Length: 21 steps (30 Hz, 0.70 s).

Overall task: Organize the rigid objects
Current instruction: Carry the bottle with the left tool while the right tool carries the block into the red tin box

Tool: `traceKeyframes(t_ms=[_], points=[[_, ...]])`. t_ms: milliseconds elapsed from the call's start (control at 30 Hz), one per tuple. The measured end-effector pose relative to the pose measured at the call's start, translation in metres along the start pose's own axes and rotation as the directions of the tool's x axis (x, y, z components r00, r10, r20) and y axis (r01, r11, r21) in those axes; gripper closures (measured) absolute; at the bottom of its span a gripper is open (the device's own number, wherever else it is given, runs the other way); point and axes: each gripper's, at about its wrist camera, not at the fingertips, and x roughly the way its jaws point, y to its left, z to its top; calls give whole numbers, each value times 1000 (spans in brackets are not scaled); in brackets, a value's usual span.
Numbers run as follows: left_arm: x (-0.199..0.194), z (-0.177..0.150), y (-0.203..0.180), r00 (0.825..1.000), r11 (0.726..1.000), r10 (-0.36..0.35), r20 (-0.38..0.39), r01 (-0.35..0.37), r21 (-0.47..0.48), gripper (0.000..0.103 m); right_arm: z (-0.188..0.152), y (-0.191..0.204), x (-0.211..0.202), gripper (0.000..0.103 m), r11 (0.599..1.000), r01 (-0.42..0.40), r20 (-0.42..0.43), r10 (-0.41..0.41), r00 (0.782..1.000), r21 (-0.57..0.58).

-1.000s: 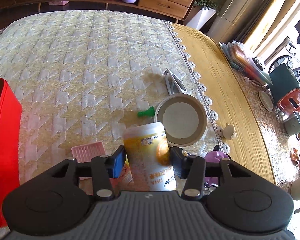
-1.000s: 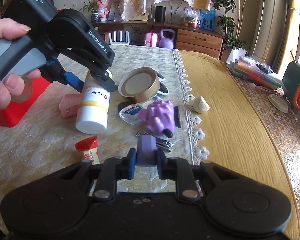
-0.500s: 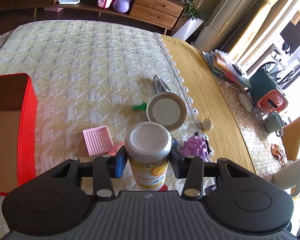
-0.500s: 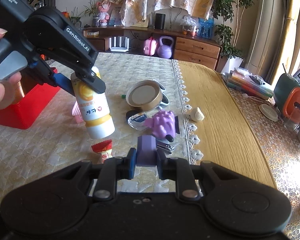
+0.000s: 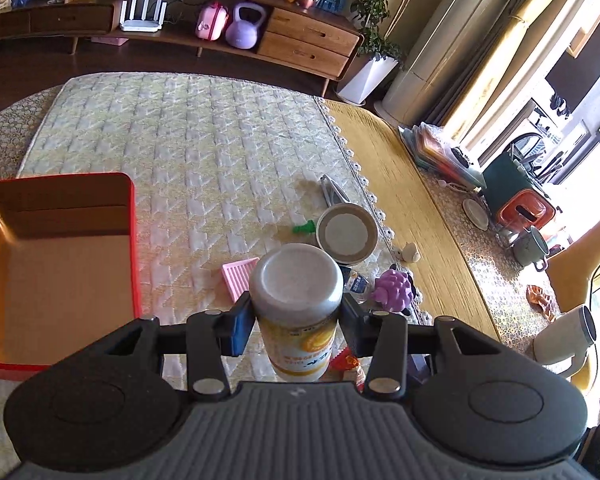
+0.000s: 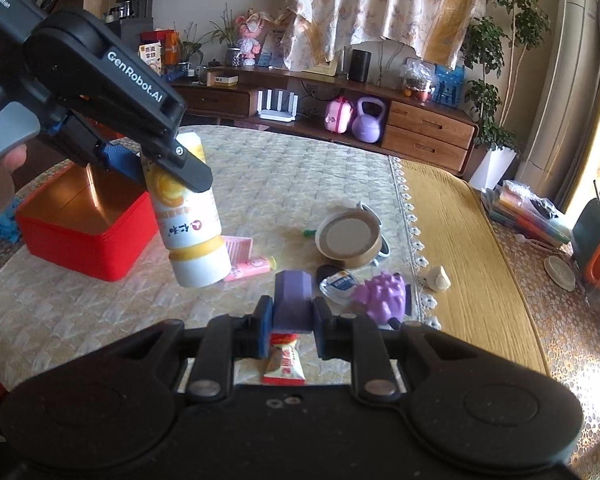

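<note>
My left gripper (image 5: 296, 318) is shut on a yellow-and-white bottle (image 5: 298, 304) and holds it in the air, cap end down; it also shows in the right wrist view (image 6: 188, 220). An open red box (image 5: 56, 256) lies to the left on the quilted cloth, also seen in the right wrist view (image 6: 88, 228). My right gripper (image 6: 290, 326) is shut on a small purple block (image 6: 293, 298), held above the table. A round gold tin (image 6: 350, 240), a purple spiky toy (image 6: 382, 296), a pink comb tray (image 5: 240, 276) and a pink tube (image 6: 248, 268) lie on the cloth.
A red snack wrapper (image 6: 284, 364) lies below my right gripper. A green piece (image 5: 304, 227), a clear packet (image 6: 338, 284) and a cream figure (image 6: 438, 278) lie near the tin. The yellow runner (image 6: 460, 240) spans the right. Stacked folders (image 5: 440, 152) and mugs stand far right.
My left gripper has lifted the bottle higher and moved it left, nearer the red box. My right gripper has risen with the purple block.
</note>
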Motion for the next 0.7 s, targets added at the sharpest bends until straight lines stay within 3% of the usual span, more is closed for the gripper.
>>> traceKeyframes(t_ms=[400,700], points=[[-57,16,68,994,996,80,80,-76,-53,59,42,51,20,83,991,-100,25,103,994,-93],[-68,21,115,979,981,193,58,-191,-40,58,69,93,57,83,975,-175,1,177,984,-137]])
